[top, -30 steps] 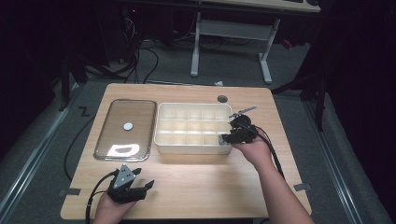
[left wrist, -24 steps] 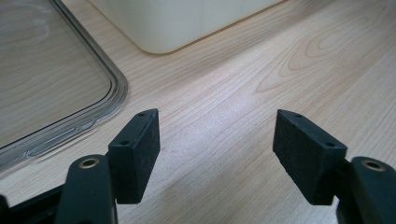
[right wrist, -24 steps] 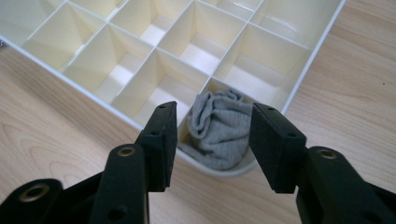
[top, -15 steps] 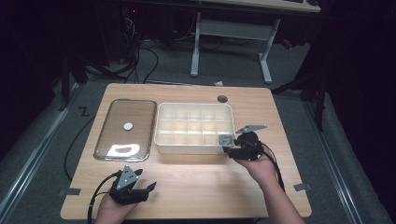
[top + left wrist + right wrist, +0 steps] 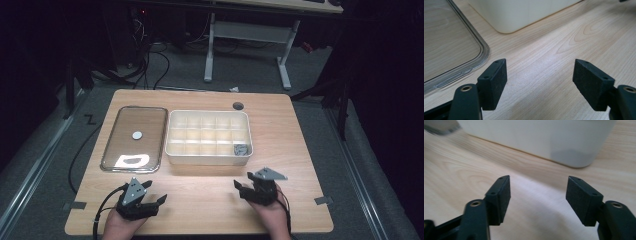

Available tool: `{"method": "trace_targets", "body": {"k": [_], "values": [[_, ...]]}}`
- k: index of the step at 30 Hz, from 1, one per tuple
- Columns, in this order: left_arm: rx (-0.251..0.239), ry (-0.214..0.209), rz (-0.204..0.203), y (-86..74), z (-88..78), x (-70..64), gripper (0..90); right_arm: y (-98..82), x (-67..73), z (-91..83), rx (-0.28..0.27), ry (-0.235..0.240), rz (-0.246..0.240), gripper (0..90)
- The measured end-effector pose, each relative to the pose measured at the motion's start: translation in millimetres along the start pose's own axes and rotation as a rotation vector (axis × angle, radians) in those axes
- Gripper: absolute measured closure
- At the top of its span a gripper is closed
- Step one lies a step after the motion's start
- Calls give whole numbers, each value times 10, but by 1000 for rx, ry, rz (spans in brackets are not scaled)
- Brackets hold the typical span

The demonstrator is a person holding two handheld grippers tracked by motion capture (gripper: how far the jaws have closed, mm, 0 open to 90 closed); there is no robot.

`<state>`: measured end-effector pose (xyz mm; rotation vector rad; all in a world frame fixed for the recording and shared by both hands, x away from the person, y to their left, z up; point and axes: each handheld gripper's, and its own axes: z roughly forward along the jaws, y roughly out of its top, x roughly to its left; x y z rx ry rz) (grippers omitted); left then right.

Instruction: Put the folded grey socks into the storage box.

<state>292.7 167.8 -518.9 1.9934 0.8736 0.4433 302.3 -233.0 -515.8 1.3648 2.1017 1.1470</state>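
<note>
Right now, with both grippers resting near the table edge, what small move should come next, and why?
Probably reach the left gripper toward the clear lid: the compartment box stands uncovered with a small grey item in its near right cell, and both grippers, the right gripper too, are open and hold nothing.

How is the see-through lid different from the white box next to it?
The clear lid lies flat and thin; the white box has tall walls. The clear lid is see-through, showing the table's wood beneath; the white box is solid and split into small compartments, one holding a small grey thing. Both are rounded rectangles lying side by side.
</note>
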Motion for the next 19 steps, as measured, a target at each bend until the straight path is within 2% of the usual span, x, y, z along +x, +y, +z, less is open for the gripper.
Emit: {"method": "trace_targets", "body": {"k": [1, 2, 4, 5, 8, 10, 13, 19], "values": [[-6, 1, -8, 2, -13, 6, 276, -43, 29, -15, 6, 21, 12, 365], [-15, 2, -14, -3, -17, 12, 276, -61, 52, -22, 41, 63, -10, 339], [-3, 9, -14, -17, -1, 33, 275, -109, 62, -53, 42, 0, -75, 366], [5, 11, -22, -24, 19, 52, 272, -128, 33, -50, 38, -17, -78, 367], [10, 10, -44, -40, 40, 82, 270, -133, -31, -41, 14, -18, -33, 368], [7, 14, -36, -34, 35, 79, 270, -131, -40, -55, 5, -29, -29, 373], [4, 11, -32, -24, 45, 82, 271, -160, -60, -42, 29, -35, -30, 375], [18, 8, -14, -23, 36, 78, 272, -164, -57, -58, 28, -48, -21, 382]]}}
